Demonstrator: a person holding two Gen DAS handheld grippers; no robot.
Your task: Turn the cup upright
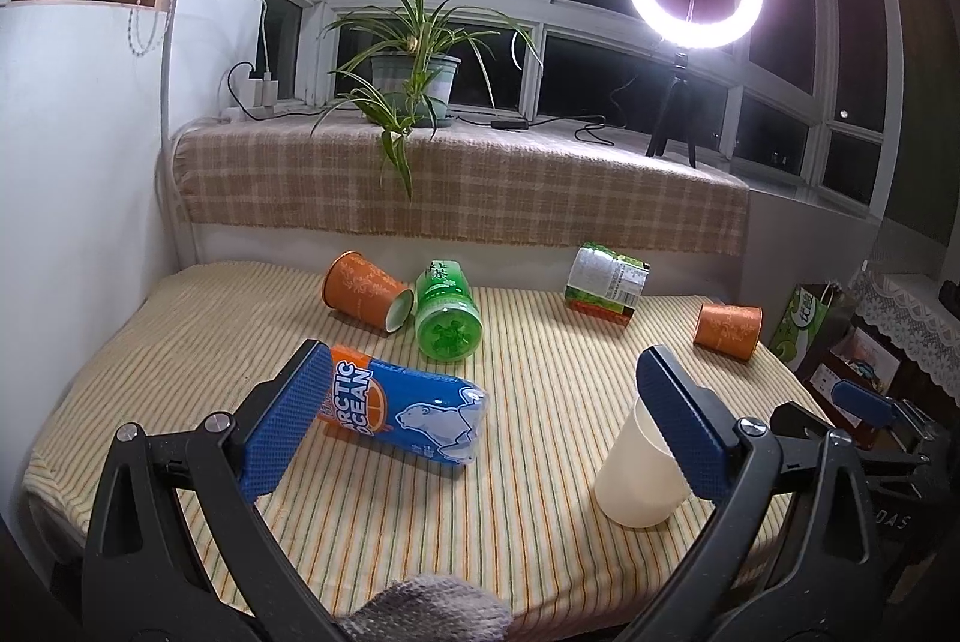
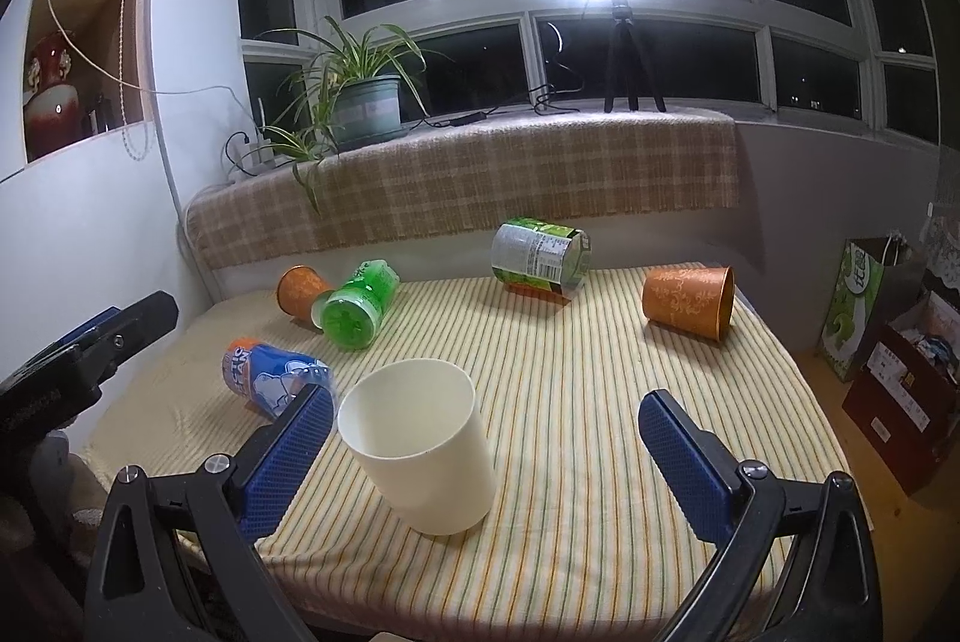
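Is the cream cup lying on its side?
No, the cream cup stands upright on the striped cloth, mouth open upward.

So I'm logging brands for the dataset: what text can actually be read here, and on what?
"ARCTIC OCEAN": blue and orange bottle lying on the table.
"DAS": partial letters on the right gripper's black body, seen from the left wrist.
Green bottle, white-labelled bottle, green bag: print too small or blurred.
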